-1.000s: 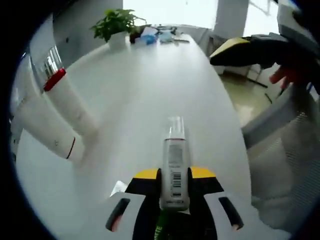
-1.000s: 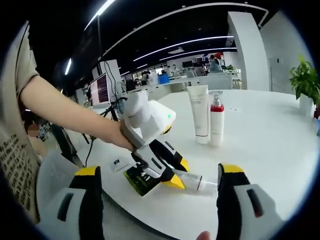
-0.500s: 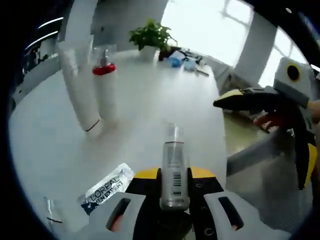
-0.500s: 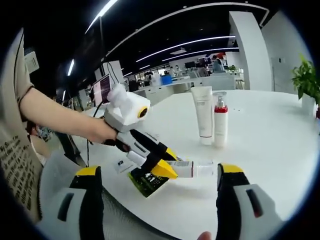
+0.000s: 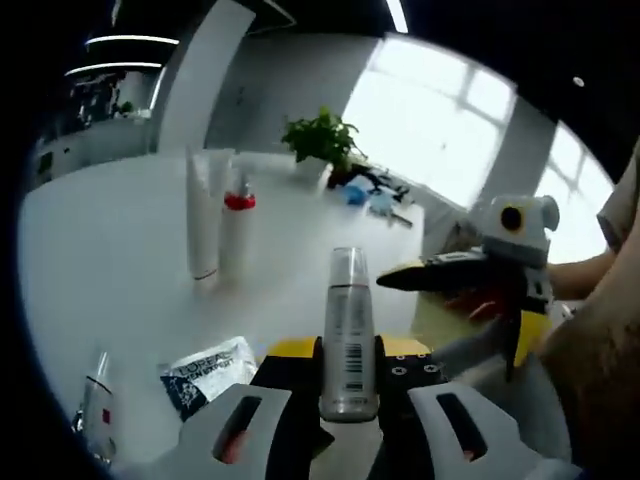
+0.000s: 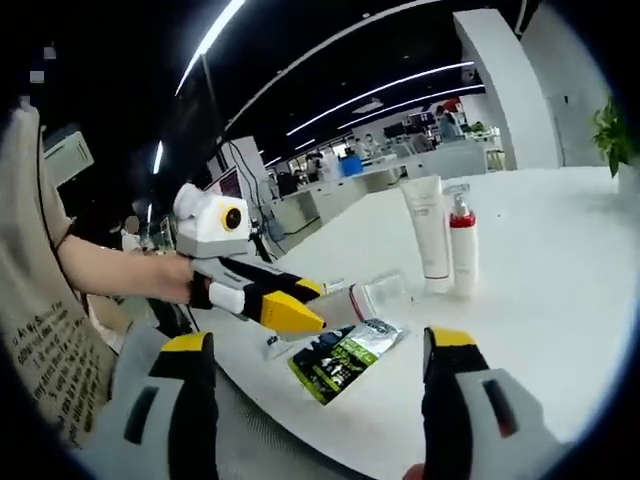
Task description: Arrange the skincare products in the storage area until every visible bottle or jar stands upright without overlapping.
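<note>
My left gripper (image 5: 348,350) is shut on a clear bottle (image 5: 348,290) with a barcode label, and the bottle points forward along the jaws. From the right gripper view, the left gripper (image 6: 300,312) holds that bottle (image 6: 362,298) lifted over the white table (image 6: 560,330), tilted nearly level. A white tube (image 5: 203,215) and a red-collared pump bottle (image 5: 237,230) stand upright side by side, apart from both grippers. A small vial (image 5: 95,420) lies near the table edge. My right gripper (image 6: 315,400) is open with nothing between its fingers, and it also reaches in over the table edge (image 5: 400,278).
A L'Oreal sachet (image 5: 208,370) lies flat on the table below the held bottle. A potted plant (image 5: 322,140) and blue items (image 5: 360,195) sit at the far end. A person's arm (image 6: 110,275) holds the left gripper.
The left gripper has lifted and swung the bottle up off the table toward the person. Its view has rolled so the tube and pump bottle now look upright.
</note>
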